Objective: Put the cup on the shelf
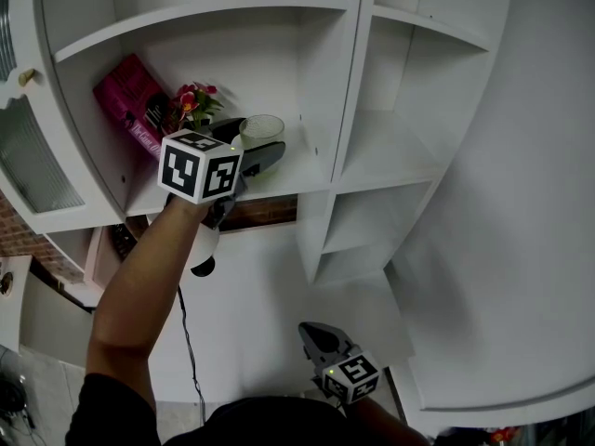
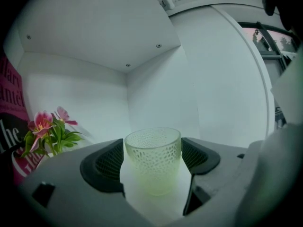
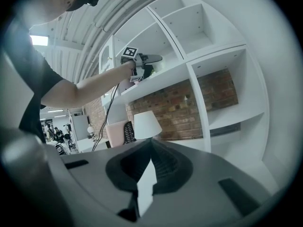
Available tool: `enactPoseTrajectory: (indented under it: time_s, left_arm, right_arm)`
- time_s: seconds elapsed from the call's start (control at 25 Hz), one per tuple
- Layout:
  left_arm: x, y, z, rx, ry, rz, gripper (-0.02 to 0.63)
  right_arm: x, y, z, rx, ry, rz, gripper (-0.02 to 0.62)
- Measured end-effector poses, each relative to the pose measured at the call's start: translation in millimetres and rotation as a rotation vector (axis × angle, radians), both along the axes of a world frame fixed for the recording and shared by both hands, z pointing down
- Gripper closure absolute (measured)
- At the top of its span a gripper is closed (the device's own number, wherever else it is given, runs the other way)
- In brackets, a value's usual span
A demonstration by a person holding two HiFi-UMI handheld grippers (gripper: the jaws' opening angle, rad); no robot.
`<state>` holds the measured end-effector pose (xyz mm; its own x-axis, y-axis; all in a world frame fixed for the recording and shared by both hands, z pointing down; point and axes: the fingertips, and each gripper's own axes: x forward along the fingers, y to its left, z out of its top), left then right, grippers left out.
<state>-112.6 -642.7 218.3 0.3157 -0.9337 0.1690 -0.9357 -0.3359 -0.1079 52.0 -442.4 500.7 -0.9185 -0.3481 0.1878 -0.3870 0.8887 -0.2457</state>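
A clear, dimpled glass cup (image 1: 262, 131) (image 2: 152, 148) stands upright at the white shelf (image 1: 299, 180), right of a small flower pot. My left gripper (image 1: 257, 144) (image 2: 152, 169) is shut on the cup, one dark pad against each side. I cannot tell whether the cup's base rests on the shelf board. From the right gripper view, the left gripper (image 3: 143, 61) shows far off, raised to that shelf. My right gripper (image 1: 312, 334) (image 3: 150, 148) hangs low near my body, shut, with nothing in it.
Pink flowers (image 1: 194, 100) (image 2: 49, 130) and a magenta book (image 1: 131, 101) (image 2: 10, 122) fill the left of the same compartment. An upright white divider (image 1: 321, 72) bounds it on the right. A white lamp (image 3: 146, 124) and a brick wall (image 3: 189, 103) are below.
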Motion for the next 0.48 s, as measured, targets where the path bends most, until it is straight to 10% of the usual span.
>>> enactPoseTrajectory:
  time_s: [0.48]
  left_arm:
    - [-7.7, 36.5, -12.1, 0.056, 0.013, 0.025, 0.233]
  right_arm:
    - [-13.8, 15.1, -4.0, 0.031, 0.003, 0.018, 0.591]
